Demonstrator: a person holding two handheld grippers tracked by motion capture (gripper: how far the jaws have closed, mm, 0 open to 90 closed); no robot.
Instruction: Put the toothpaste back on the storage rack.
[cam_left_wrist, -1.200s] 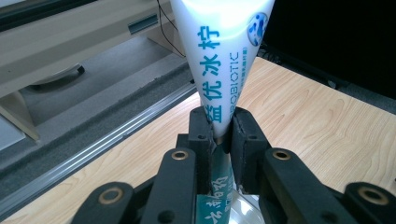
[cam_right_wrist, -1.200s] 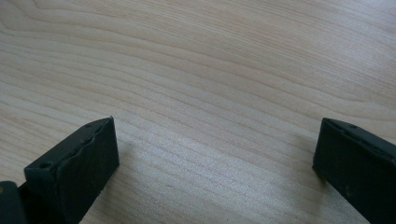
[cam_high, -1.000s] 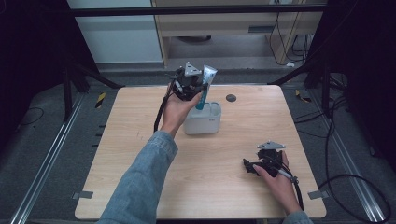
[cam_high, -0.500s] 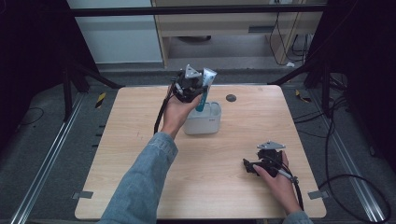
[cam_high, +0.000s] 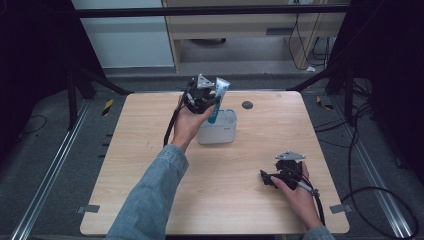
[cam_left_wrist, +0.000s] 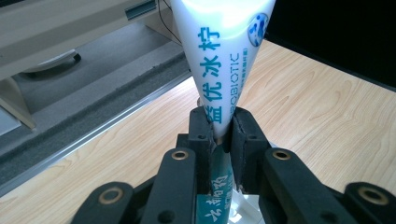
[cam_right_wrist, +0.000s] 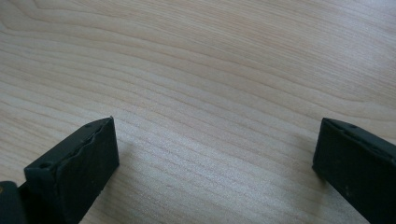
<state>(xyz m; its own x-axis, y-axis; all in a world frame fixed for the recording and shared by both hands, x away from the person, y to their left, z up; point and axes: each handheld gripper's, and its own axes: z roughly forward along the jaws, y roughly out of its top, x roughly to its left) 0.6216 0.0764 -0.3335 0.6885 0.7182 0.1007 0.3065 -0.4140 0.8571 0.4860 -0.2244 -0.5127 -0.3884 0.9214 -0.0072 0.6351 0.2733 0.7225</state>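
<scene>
Little has changed over the last second: my left gripper (cam_high: 209, 100) stays clamped on the tube (cam_high: 218, 98), held upright over the cup (cam_high: 218, 128) at table's far middle. Right gripper (cam_high: 274, 176) rests wide open and empty, near right, so lowering the tube in looks next.

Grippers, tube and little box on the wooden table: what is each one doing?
Left gripper: shut on the tube.
White and teal squeeze tube: held upright, lower end over the box.
Pale square plastic box: open-topped, on the table.
Right gripper: open, nothing between its jaws.
Small dark round disc: lying flat.
</scene>
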